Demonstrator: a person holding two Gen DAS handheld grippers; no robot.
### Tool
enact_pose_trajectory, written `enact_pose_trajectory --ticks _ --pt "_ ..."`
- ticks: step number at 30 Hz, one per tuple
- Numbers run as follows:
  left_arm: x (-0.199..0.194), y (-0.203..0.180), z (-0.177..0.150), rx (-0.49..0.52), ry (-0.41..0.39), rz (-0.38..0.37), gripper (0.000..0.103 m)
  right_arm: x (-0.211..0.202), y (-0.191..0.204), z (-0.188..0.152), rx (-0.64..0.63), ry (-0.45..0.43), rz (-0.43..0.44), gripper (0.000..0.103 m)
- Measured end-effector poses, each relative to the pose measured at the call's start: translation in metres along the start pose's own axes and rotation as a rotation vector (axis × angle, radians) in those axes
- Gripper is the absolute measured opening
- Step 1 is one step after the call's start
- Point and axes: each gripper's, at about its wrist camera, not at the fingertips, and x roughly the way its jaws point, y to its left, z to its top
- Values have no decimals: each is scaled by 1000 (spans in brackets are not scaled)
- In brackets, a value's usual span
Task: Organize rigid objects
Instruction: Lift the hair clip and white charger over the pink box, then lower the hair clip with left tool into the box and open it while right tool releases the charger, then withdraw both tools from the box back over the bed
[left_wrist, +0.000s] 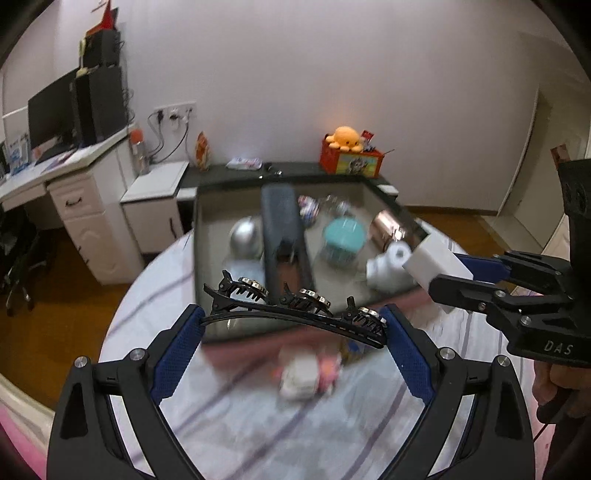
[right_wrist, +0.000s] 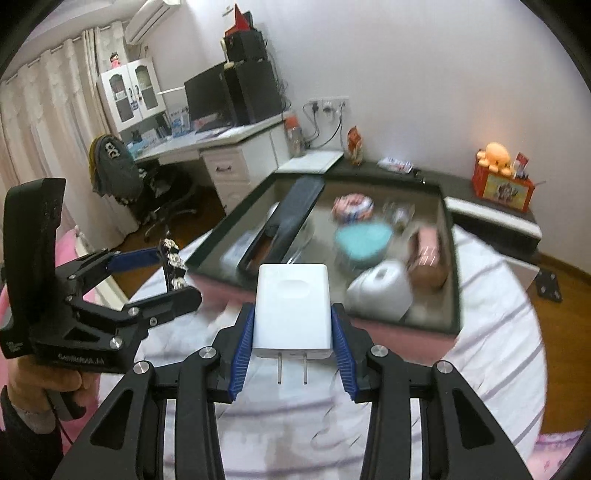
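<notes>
Spanning the left gripper (left_wrist: 293, 325) pad to pad, a black hair clip (left_wrist: 295, 310) sits clamped — the right gripper (right_wrist: 293, 325) squeezes a white charger (right_wrist: 291, 310) between its jaws.

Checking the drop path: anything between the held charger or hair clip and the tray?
Nothing visible. The right gripper holds the white charger and the left gripper the black hair clip, both over the striped cloth before the open tray. The tray itself is crowded.

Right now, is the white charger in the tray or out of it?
Out. The white charger is clamped between the right claw's blue pads, prongs facing the camera, held on the near side of the tray.
</notes>
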Motion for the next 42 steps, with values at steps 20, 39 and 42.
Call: enact_pose_trajectory --ticks 20,39,42 --pt "110 -18 58 34 66 -9 96 98 -90 49 109 94 -16 41" --pt "65 -13 44 54 -11 124 103 77 -76 49 132 26 10 103" --pt "40 -9 39 22 -46 145 103 56 -69 47 147 -18 -2 103"
